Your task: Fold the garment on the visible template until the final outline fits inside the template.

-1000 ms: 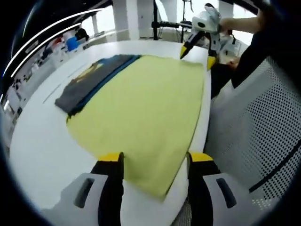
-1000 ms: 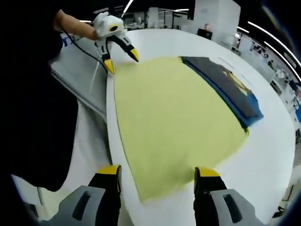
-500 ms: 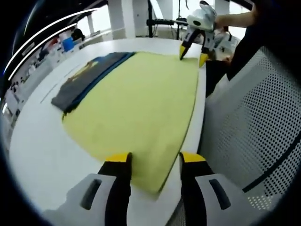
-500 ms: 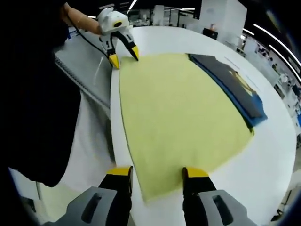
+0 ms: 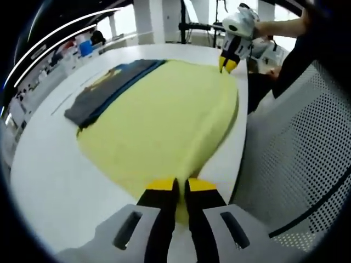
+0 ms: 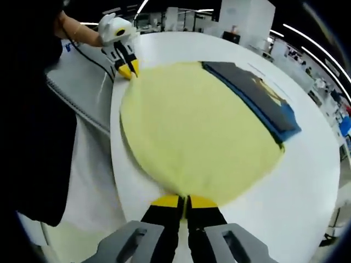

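Yellow garment (image 5: 159, 118) corners along the tabletop (image 5: 49, 181) edge are pinched by both tools (image 5: 176, 189) (image 6: 184, 204); next we lift and fold.

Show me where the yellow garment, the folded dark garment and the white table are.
yellow garment (image 5: 164, 120): left gripper view, middle of the cloth.
folded dark garment (image 6: 258, 96): right gripper view, its top face.
white table (image 6: 307, 164): right gripper view, bare surface.

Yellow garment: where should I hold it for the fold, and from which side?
At its two corners along the table's near edge, coming in from that edge. The yellow garment lies flat, so only its rim is pinchable; the left gripper and right gripper are shut there.
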A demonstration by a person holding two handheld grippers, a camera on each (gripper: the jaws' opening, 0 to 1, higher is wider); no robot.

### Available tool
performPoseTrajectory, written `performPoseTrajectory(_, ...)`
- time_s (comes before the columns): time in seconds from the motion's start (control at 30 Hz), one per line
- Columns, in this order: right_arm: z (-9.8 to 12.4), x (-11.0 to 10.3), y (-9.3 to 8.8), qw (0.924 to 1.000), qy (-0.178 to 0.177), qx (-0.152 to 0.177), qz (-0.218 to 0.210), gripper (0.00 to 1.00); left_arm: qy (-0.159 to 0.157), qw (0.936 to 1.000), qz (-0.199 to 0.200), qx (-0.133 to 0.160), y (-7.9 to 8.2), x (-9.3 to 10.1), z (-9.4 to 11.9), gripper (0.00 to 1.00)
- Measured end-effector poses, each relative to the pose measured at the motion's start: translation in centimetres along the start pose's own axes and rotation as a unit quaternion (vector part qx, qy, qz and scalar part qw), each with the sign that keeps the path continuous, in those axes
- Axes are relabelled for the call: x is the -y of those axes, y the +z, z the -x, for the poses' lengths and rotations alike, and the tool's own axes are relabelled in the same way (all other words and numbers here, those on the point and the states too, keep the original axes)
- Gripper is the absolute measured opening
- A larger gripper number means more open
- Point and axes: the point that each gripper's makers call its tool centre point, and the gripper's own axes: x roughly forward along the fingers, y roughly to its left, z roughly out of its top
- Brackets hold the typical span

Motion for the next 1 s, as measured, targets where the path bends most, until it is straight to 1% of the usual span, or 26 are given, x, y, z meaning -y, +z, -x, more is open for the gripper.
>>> performPoseTrajectory(0.17,0.3,-0.3,-0.1,0.9999,0.009,0.001,-0.012,0.00,0.000,1.0000,0.004,-0.006,0.2,-0.1,0.2,0.01)
performPoseTrajectory(0.27,1.1,-0.3,0.2,0.9995,0.014,0.007,-0.028,0.00,-0.001,0.9998,0.021,-0.003,0.7,-0.3,0.8,0.01)
performPoseTrajectory(0.37,1.9,-0.2,0.7,0.9990,0.015,0.015,-0.038,0.00,0.002,0.9998,0.018,0.000,1.2,-0.4,1.4,0.01)
performPoseTrajectory(0.53,2.9,-0.4,1.6,0.9990,0.013,0.024,-0.035,0.00,0.003,0.9998,0.019,0.002,1.8,-0.5,2.2,0.01)
performPoseTrajectory(0.63,3.3,-0.8,1.9,0.9990,0.015,0.029,-0.030,0.00,0.003,0.9998,0.019,-0.006,1.7,-0.5,2.7,0.01)
performPoseTrajectory(0.77,3.9,-1.5,2.1,0.9990,0.023,0.028,-0.027,0.00,0.002,0.9998,0.019,-0.008,1.9,-0.2,3.5,0.01)
performPoseTrajectory(0.83,4.2,-1.8,2.2,0.9987,0.030,0.030,-0.029,0.00,0.002,0.9999,0.010,-0.009,2.0,-0.1,3.9,0.01)
performPoseTrajectory(1.0,4.9,-2.1,2.4,0.9985,0.035,0.031,-0.030,0.00,-0.001,0.9998,0.022,0.001,2.5,-0.1,4.6,0.01)
